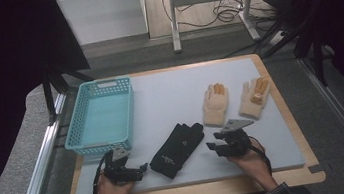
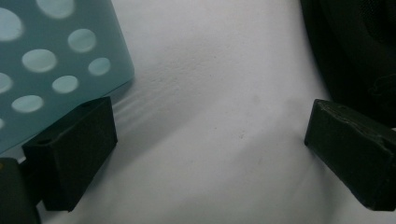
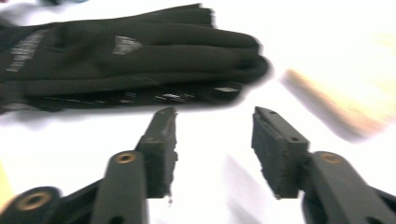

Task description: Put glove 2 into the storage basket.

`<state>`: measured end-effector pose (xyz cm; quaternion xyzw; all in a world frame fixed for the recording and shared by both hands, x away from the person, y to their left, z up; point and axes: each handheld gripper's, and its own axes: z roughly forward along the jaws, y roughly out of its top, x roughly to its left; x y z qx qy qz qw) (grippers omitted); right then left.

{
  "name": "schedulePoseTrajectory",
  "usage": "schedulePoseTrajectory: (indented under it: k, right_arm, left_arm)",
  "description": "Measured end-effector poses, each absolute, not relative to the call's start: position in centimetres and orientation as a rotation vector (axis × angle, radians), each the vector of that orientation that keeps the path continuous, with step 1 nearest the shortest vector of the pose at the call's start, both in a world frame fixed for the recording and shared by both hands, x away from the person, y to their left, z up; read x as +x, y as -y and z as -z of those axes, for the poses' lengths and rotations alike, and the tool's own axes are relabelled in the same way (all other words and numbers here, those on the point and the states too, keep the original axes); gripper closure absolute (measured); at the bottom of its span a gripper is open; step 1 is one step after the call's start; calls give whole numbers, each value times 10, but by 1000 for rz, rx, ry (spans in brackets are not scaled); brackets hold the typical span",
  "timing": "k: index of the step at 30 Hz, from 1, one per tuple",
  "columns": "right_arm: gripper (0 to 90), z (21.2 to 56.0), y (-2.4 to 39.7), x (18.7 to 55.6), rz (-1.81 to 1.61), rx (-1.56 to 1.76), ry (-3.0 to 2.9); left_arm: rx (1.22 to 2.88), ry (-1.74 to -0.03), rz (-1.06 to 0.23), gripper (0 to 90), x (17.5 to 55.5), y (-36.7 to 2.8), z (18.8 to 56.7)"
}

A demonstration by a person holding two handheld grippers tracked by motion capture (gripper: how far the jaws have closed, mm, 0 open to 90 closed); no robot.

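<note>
Handling note for the black glove [image 1: 176, 150]: it lies flat on the grey mat [image 1: 170, 97] between the two grippers, cuff toward the person, fingers pointing up and to the right; judged from its slack outline, it is light, soft and limp, so it will sag and fold once lifted; the fabric looks matte, not slippery, and not fragile. Right gripper [image 3: 212, 140] stands just short of the glove's fingertips, jaws parted with nothing between them. Left gripper [image 2: 210, 154] rests low over the mat, jaws wide apart and empty, between the turquoise basket [image 1: 99, 114] and the glove's cuff edge. Recommended hold: pinch a doubled layer at the cuff or the bunched fingers; a grip on a single flat layer may slip off. Two cream gloves [image 1: 215, 103] lie farther right, apart from it.
</note>
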<state>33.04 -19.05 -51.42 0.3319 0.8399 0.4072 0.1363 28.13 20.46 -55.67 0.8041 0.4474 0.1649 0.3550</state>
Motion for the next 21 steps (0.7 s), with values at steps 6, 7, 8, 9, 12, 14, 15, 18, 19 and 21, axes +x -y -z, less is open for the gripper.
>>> schedulePoseTrajectory:
  k: [6, 7, 8, 9, 12, 14, 15, 18, 19, 21]
  right_arm:
    - [284, 519, 225, 339, -1099, 1067, -2382]
    - [269, 520, 228, 340, -1086, 1077, -2373]
    - [252, 522, 233, 341, -1059, 1084, -2364]
    - [239, 522, 235, 342, -1042, 1086, -2359]
    - [201, 525, 241, 344, -1006, 1104, -2345]
    - [188, 528, 242, 344, -981, 1105, -2344]
    - [176, 531, 243, 344, -960, 1091, -2346]
    - [174, 532, 244, 343, -980, 1091, -2338]
    - [174, 532, 244, 343, -977, 1090, -2337]
    - [174, 532, 244, 343, -981, 1091, -2335]
  left_arm:
    - [2073, -1155, -429, 26, 281, -205, 557]
    - [2072, -1154, -430, 27, 281, -205, 557]
    - [2071, -1154, -431, 27, 281, -205, 557]
    - [2071, -1154, -431, 27, 281, -205, 557]
    - [2071, -1153, -433, 27, 280, -205, 557]
    - [2070, -1154, -432, 28, 280, -205, 557]
    - [2070, -1154, -431, 28, 280, -205, 557]
    - [2071, -1155, -430, 28, 281, -205, 557]
    - [2071, -1155, -429, 28, 281, -205, 557]
    - [2074, -1155, -427, 28, 281, -205, 557]
